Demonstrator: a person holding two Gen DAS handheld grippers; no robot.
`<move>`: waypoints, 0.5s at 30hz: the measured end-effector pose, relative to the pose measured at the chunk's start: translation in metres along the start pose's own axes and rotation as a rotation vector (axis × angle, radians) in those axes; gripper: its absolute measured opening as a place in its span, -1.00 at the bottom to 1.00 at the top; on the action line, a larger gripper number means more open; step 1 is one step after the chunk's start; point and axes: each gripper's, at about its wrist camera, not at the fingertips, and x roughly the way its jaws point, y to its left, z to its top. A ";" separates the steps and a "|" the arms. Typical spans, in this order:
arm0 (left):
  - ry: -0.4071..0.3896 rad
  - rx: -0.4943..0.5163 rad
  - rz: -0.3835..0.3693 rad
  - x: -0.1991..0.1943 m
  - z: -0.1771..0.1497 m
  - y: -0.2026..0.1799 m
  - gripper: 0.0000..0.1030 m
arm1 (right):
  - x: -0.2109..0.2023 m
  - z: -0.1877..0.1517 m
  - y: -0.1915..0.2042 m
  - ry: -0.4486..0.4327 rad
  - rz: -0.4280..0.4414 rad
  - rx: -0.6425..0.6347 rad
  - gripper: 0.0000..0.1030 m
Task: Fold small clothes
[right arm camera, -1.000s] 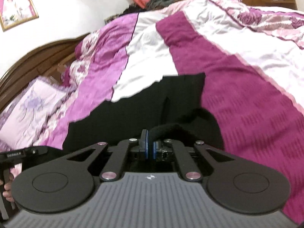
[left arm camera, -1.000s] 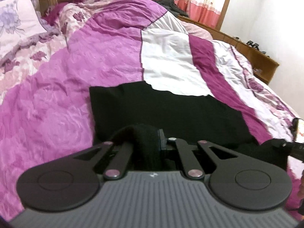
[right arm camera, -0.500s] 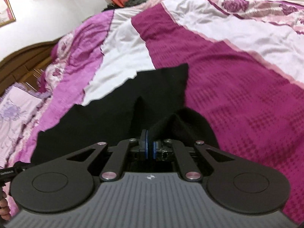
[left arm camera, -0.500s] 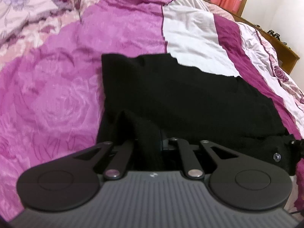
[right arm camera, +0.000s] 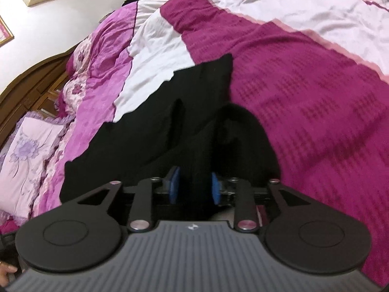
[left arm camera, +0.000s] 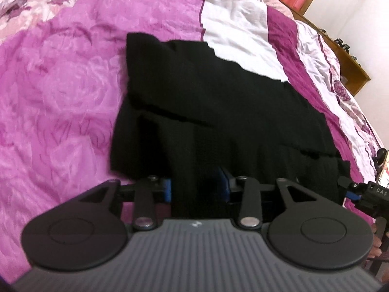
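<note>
Now both jaws are parting. The left hand-held gripper (left arm camera: 197, 186), which was clamped on a bunched fold of the black garment (left arm camera: 218, 102) a second ago, is opening: its blue pads (left arm camera: 167, 189) are standing clear of each other, with black cloth still lying between them but no longer pinched. The right hand-held gripper (right arm camera: 194, 186) is doing the same: its blue pads (right arm camera: 174, 187), pressed together earlier, are now spread, with a strip of the garment (right arm camera: 170, 133) resting loosely in the gap.

Both units are sitting lower over the bed than before, and the view is tilting more steeply onto the quilt (left arm camera: 60, 85). The raised hump of fabric seen earlier at each jaw is settling down onto the layer beneath. The garment is lying folded over itself on the purple, white and magenta quilt, its near edge at the jaws and its far edge crossing the white panel (left arm camera: 238, 31). In the left view, the tip of the right unit is showing at the right margin.
</note>
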 end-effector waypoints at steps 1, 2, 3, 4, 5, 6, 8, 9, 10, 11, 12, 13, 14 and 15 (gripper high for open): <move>0.007 0.000 -0.003 0.000 -0.002 0.000 -0.24 | -0.002 -0.003 0.001 0.009 0.005 -0.006 -0.24; 0.016 0.006 -0.004 0.001 -0.004 -0.002 -0.24 | -0.003 -0.008 0.003 0.018 0.008 -0.018 -0.24; 0.025 0.015 -0.003 0.002 -0.006 -0.003 -0.24 | -0.003 -0.011 0.004 0.023 0.010 -0.030 -0.24; 0.032 0.027 -0.006 0.004 -0.008 -0.005 -0.27 | -0.004 -0.015 0.006 0.026 0.011 -0.044 -0.24; 0.035 0.034 -0.013 0.004 -0.010 -0.006 -0.27 | -0.004 -0.018 0.007 0.025 0.010 -0.059 -0.24; 0.039 0.043 -0.028 0.004 -0.010 -0.007 -0.32 | -0.003 -0.020 0.008 0.025 0.010 -0.068 -0.24; 0.028 0.075 -0.055 0.000 -0.011 -0.013 -0.85 | -0.003 -0.022 0.009 0.028 0.015 -0.073 -0.34; 0.017 0.093 -0.060 -0.004 -0.011 -0.016 -0.83 | -0.004 -0.022 0.009 0.029 0.022 -0.075 -0.57; 0.002 0.104 -0.067 -0.008 -0.009 -0.018 -0.84 | -0.006 -0.022 0.010 0.031 0.033 -0.079 -0.79; -0.014 0.110 -0.077 -0.012 -0.007 -0.020 -0.85 | -0.007 -0.020 0.012 0.033 0.044 -0.081 -0.82; -0.033 0.114 -0.083 -0.017 -0.004 -0.022 -0.85 | -0.009 -0.019 0.012 0.028 0.053 -0.080 -0.87; -0.053 0.113 -0.088 -0.022 0.000 -0.024 -0.86 | -0.013 -0.017 0.012 0.019 0.071 -0.072 -0.88; -0.074 0.110 -0.093 -0.026 0.004 -0.025 -0.86 | -0.017 -0.015 0.012 0.008 0.089 -0.062 -0.89; -0.091 0.104 -0.095 -0.030 0.009 -0.026 -0.86 | -0.020 -0.013 0.012 -0.004 0.109 -0.049 -0.89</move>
